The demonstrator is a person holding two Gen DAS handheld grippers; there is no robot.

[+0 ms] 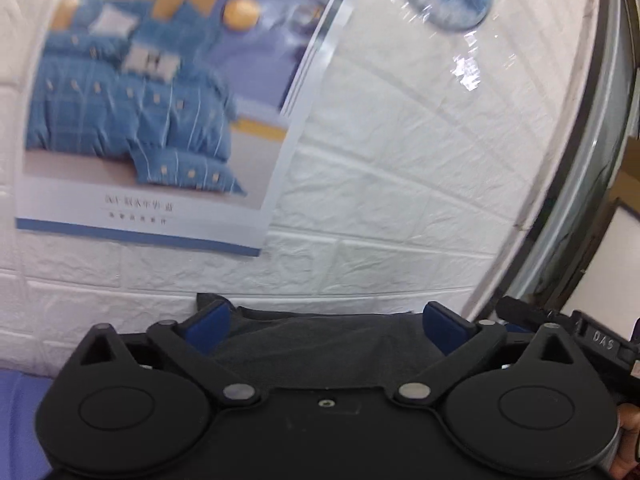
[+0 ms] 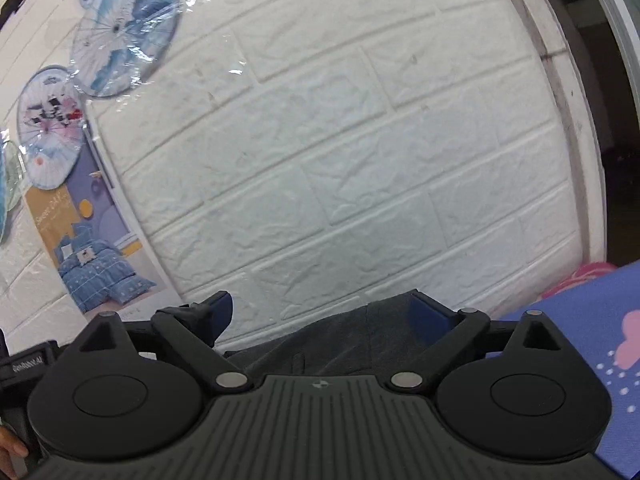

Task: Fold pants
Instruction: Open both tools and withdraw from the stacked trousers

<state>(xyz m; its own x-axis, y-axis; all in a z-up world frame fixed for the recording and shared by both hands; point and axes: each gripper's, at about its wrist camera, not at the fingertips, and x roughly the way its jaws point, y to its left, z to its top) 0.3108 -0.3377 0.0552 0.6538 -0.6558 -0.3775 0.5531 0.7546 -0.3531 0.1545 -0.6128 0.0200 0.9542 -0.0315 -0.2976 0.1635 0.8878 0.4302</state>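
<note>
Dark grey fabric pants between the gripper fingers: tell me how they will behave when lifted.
The dark grey fabric pants will probably go limp: they already sag and crease between the right gripper fingers. They look like soft, matte knit, so the blue pads of the left gripper should likely hold without slipping. Unheld parts would probably droop.

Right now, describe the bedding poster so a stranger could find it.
Start at the white brick wall. The poster hangs on it, beside round plastic-wrapped fans. Unlike them it is rectangular, showing a blue bed set above a blue strip.
</note>
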